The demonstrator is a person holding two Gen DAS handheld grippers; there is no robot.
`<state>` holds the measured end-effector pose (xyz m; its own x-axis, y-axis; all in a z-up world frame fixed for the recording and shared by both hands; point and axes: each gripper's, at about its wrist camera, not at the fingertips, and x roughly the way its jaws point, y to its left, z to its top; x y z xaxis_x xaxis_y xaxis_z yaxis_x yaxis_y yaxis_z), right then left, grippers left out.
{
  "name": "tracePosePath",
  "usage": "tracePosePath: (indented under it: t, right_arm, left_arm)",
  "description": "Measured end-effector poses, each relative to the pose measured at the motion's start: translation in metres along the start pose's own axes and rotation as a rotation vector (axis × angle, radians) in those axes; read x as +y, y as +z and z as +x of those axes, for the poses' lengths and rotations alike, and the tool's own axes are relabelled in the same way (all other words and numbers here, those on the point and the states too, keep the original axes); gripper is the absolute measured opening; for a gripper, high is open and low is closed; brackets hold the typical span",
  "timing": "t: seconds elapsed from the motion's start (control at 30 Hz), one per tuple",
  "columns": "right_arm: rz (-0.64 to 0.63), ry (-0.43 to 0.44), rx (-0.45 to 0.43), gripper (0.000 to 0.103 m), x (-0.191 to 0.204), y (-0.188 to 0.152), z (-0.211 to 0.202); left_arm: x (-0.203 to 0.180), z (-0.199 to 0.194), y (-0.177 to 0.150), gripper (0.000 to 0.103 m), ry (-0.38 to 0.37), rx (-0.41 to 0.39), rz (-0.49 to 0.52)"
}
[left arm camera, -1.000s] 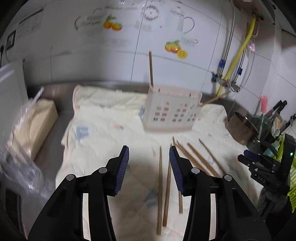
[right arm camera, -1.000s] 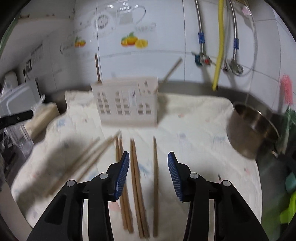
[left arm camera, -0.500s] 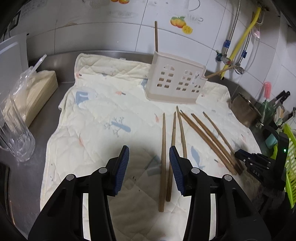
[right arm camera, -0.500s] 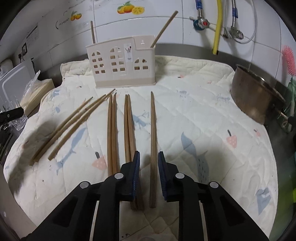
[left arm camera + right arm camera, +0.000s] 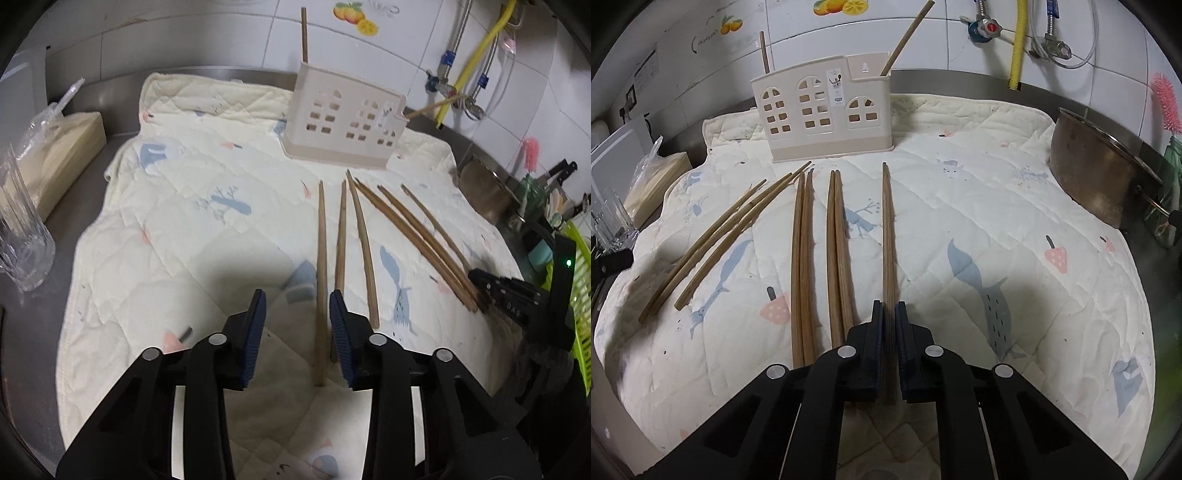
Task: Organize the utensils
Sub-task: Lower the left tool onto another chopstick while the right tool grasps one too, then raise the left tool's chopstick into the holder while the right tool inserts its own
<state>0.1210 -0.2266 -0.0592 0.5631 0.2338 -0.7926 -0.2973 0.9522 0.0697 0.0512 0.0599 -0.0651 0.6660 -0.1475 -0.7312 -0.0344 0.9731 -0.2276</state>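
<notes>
Several wooden chopsticks lie on a quilted cream cloth [image 5: 1015,206] in front of a cream house-shaped utensil holder [image 5: 822,110], which holds two upright chopsticks. My right gripper [image 5: 889,314] is shut on the thick end of the rightmost chopstick [image 5: 887,229], low on the cloth. My left gripper [image 5: 297,314] is open, low over the cloth, with the leftmost chopstick [image 5: 321,251] lying between its blue pads [image 5: 258,325]. The holder shows in the left wrist view [image 5: 343,122] too, and the right gripper [image 5: 517,299] shows at its right edge.
A metal pot [image 5: 1104,166] stands at the cloth's right edge. A drinking glass [image 5: 20,236] and a bagged stack [image 5: 48,155] stand to the left. A green rack [image 5: 580,314] and knives are at the far right. Pipes run along the tiled wall.
Both grippers have come down and forward toward the cloth. The right gripper's jaws closed onto the rightmost chopstick. The left gripper narrowed a little and now straddles the leftmost chopstick.
</notes>
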Motion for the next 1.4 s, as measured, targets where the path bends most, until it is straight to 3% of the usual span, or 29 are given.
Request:
tracePosePath:
  t: [0.43, 0.87, 1.17, 1.4]
  right_arm:
    - [0.023, 0.008, -0.01, 0.007, -0.002, -0.002, 0.0]
    - [0.034, 0.012, -0.013, 0.007, -0.003, -0.003, 0.0]
    - [0.03, 0.006, -0.013, 0.007, -0.002, -0.002, 0.001]
    - [0.007, -0.014, -0.087, 0.007, 0.001, 0.01, -0.02]
  left_arm:
    - [-0.013, 0.035, -0.005, 0.014, -0.028, 0.079, 0.008]
    - [-0.013, 0.049, -0.003, 0.011, -0.013, 0.111, 0.002]
    - [-0.02, 0.048, 0.001, 0.006, -0.002, 0.105, 0.021]
    - [-0.023, 0.017, 0.019, 0.006, -0.003, 0.023, 0.049]
